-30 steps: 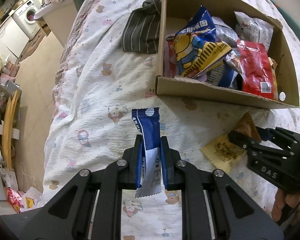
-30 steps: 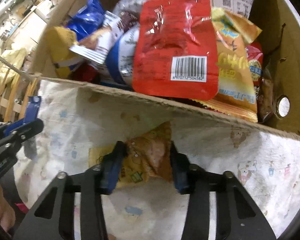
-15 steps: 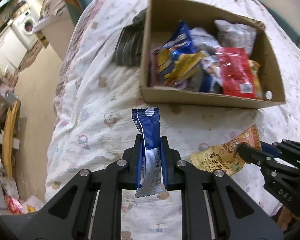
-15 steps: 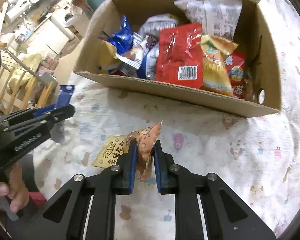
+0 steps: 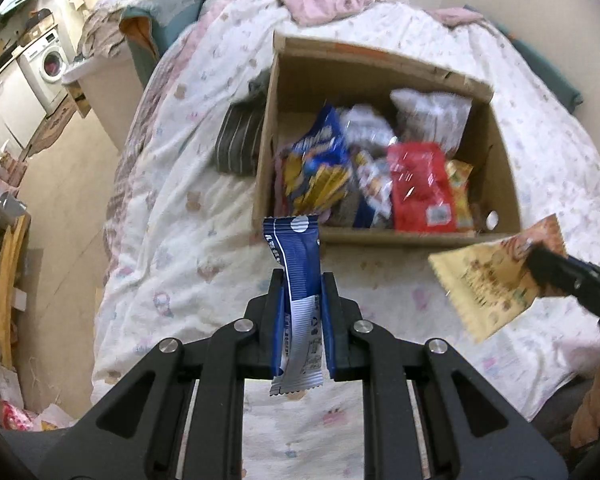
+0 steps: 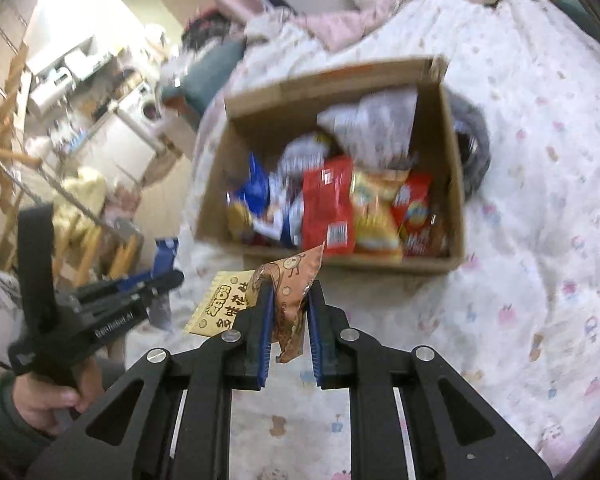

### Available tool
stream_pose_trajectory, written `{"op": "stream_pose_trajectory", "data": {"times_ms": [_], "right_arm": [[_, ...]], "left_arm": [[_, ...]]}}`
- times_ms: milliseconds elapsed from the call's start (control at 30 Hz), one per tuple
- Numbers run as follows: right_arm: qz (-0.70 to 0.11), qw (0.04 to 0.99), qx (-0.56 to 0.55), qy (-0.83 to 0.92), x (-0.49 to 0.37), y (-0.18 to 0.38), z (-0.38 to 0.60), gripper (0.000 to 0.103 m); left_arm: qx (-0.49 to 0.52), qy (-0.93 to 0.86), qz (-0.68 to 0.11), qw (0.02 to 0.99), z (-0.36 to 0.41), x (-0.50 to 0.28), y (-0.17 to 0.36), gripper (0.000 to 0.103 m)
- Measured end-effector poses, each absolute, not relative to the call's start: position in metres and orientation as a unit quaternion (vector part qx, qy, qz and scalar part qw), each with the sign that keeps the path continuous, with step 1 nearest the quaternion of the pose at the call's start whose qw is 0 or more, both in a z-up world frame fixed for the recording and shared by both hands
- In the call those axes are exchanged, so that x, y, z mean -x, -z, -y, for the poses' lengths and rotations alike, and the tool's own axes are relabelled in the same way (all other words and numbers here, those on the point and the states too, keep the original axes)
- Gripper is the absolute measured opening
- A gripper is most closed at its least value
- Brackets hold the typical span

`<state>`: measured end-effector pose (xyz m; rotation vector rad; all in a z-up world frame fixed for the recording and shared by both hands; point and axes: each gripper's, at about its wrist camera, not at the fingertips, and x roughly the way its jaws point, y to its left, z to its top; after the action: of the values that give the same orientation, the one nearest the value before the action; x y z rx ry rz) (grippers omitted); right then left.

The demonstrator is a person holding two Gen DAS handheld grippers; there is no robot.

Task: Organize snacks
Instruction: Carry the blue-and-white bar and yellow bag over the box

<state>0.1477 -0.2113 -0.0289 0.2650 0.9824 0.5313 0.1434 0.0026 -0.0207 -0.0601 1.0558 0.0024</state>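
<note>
My left gripper point(image 5: 302, 312) is shut on a blue and silver snack bar point(image 5: 298, 276), held upright above the bed, short of the cardboard box point(image 5: 504, 172). The box holds several snack packets, among them a red pouch point(image 5: 420, 184). My right gripper point(image 6: 288, 316) is shut on a yellow and brown snack packet point(image 6: 292, 280), lifted off the bedspread in front of the box point(image 6: 452, 184). The packet also shows at the right in the left wrist view point(image 5: 488, 280). The left gripper shows at the left in the right wrist view point(image 6: 156, 284).
The box stands on a white patterned bedspread point(image 5: 188, 216). A striped folded cloth point(image 5: 240, 140) lies against the box's left side. Pillows and pink bedding lie behind. The floor and a washing machine point(image 5: 48, 60) are to the left.
Both grippers have risen and drawn back from the box. The right gripper closed on the yellow packet and lifted it off the bedspread. The left still holds the blue bar.
</note>
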Motion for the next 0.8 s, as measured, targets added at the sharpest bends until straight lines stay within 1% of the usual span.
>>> {"op": "stream_pose_trajectory", "data": {"times_ms": [167, 433, 633, 800], "right_arm": [[-0.428, 0.856, -0.16, -0.241, -0.167, -0.003, 0.235, 0.017], [-0.406, 0.872, -0.165, -0.219, -0.199, -0.023, 0.252, 0.017], [-0.41, 0.872, -0.171, -0.206, -0.224, -0.01, 0.26, 0.017], [-0.43, 0.864, -0.19, -0.182, -0.238, 0.017, 0.271, 0.017]], "left_arm": [[0.033, 0.006, -0.484, 0.875, 0.001, -0.161, -0.007, 0.013], [0.025, 0.012, -0.465, 0.885, 0.008, -0.199, -0.031, 0.013], [0.005, 0.023, -0.46, 0.888, 0.017, -0.224, -0.024, 0.013], [0.042, 0.035, -0.477, 0.877, 0.01, -0.24, 0.007, 0.013]]}}
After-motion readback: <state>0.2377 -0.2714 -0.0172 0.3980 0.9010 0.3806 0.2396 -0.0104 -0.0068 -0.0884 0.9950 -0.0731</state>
